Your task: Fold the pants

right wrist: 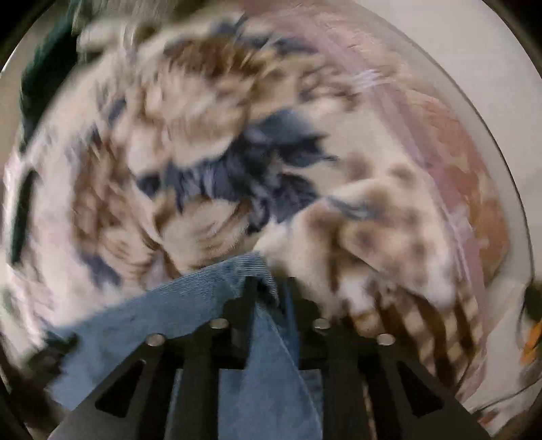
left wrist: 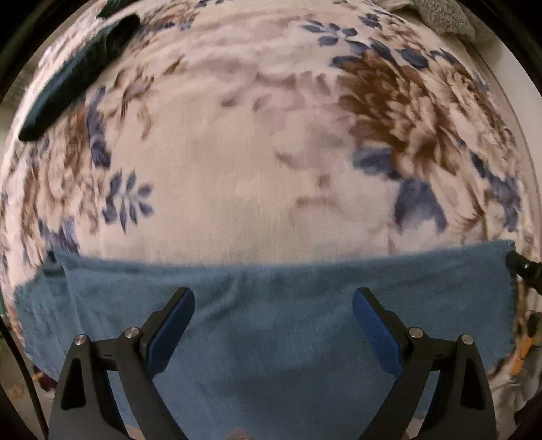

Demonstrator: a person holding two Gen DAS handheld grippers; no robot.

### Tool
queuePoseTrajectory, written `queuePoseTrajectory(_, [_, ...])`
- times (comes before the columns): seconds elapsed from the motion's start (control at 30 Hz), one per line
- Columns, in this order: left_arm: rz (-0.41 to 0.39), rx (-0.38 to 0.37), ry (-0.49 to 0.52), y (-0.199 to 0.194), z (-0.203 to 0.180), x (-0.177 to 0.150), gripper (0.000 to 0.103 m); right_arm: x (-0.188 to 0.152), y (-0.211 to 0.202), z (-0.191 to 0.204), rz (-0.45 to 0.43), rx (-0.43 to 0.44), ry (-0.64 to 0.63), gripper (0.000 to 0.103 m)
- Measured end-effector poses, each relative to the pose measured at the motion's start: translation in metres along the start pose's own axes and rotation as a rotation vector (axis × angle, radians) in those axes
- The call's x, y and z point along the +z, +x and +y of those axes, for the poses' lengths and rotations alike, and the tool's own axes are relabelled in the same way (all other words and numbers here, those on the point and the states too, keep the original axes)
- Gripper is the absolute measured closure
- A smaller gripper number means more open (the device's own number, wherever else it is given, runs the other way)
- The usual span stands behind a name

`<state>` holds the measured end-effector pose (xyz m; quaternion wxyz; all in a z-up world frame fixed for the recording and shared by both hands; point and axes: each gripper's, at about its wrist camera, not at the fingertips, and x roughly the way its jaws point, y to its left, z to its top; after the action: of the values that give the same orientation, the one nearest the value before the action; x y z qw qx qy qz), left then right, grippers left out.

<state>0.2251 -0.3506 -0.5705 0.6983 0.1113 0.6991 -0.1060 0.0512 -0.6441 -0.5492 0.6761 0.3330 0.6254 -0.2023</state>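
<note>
Closest to the left wrist camera, the left gripper [left wrist: 273, 301] reaches forward: two black angular arms with silver pivot pins, each ending in a flat blue-padded finger [left wrist: 176, 325]. Its jaws stand wide apart and hold nothing; blue cloth fills the gap between and below them. That cloth is the pants [left wrist: 271, 325], a soft, slightly fuzzy blue fabric lying in a broad, flat band across the lower part of the view, with a nearly straight far edge and a layered fold showing at the left end.

The pants rest on a plush blanket [left wrist: 237, 152], cream-coloured with a blurred floral print of brown feathery blooms and dark blue leaves. A dark green, elongated piece of cloth [left wrist: 78, 74] lies on the blanket at the far left, well apart from the pants. A grey, nubbly textile [left wrist: 447, 17] sits at the far right edge. At the right end of the pants' far edge, a small black part of the right gripper [left wrist: 523, 270] shows.

In the right wrist view, heavily motion-blurred, the right gripper [right wrist: 271, 287] has its black fingers drawn close together on a corner of the pants [right wrist: 257, 355], which here show a fine ribbed weave. The cloth rises into a peaked fold at the fingertips and hangs down between the arms. Behind it the blanket [right wrist: 203, 135] bunches into a rumpled ridge on the right.
</note>
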Motion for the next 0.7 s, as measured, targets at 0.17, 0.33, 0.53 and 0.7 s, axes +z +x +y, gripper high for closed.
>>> queuePoseTrajectory(0.17, [0.048, -0.068, -0.005, 0.006, -0.005, -0.034, 0.008, -0.052, -0.049, -0.05, -0.055, 0.124, 0.219, 0.057])
queuePoseTrajectory(0.33, [0.119, -0.096, 0.015, 0.056, -0.015, -0.056, 0.004, -0.107, -0.014, -0.07, 0.049, 0.235, 0.318, 0.056])
queuePoseTrajectory(0.53, [0.145, -0.13, 0.005, 0.078, -0.018, -0.043, 0.0, -0.13, -0.003, -0.076, -0.004, 0.245, 0.393, 0.057])
queuePoseTrajectory(0.7, [0.155, -0.127, 0.001, 0.081, -0.016, -0.029, 0.0, -0.154, -0.006, -0.066, 0.021, 0.31, 0.391, 0.057])
